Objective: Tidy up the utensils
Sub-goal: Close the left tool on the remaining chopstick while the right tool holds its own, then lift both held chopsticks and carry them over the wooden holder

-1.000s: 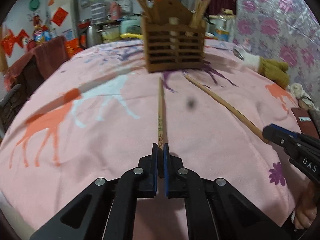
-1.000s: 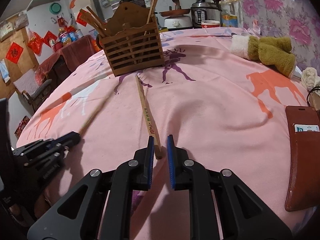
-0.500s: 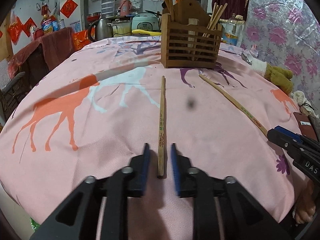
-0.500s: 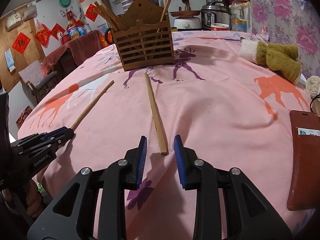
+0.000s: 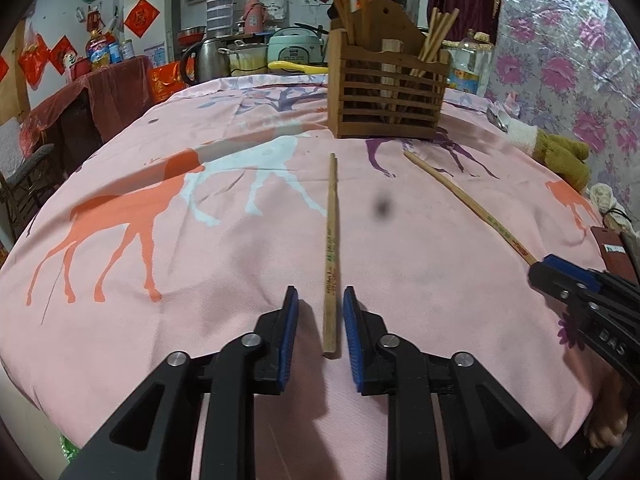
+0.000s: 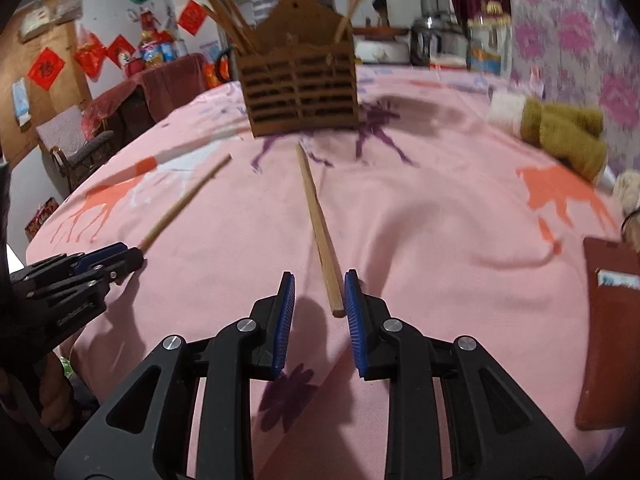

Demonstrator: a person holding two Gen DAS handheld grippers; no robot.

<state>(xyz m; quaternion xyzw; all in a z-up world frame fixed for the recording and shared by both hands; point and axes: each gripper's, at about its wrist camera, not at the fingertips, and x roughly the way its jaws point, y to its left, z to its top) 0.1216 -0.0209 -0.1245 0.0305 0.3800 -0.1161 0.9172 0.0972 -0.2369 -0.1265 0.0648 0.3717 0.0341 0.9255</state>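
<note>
Two wooden chopsticks lie on the pink tablecloth, pointing toward a slatted wooden utensil holder (image 5: 386,92) that holds several chopsticks. My left gripper (image 5: 320,300) is open, its jaws on either side of the near end of the left chopstick (image 5: 330,240). My right gripper (image 6: 319,286) is open, its jaws on either side of the near end of the right chopstick (image 6: 318,220). In the left wrist view the right chopstick (image 5: 468,200) runs to the right gripper (image 5: 560,276). In the right wrist view the left chopstick (image 6: 184,200) and holder (image 6: 298,88) show.
A brown and white sock bundle (image 6: 560,132) lies at the right of the table. A brown card wallet (image 6: 608,328) lies at the near right edge. Kitchen appliances and bottles stand beyond the table's far edge. A dark cloth-covered stand (image 5: 80,104) is off to the left.
Both grippers have opened, letting go of the chopsticks they were shut on. Both chopsticks now lie free on the cloth between the parted jaws.
</note>
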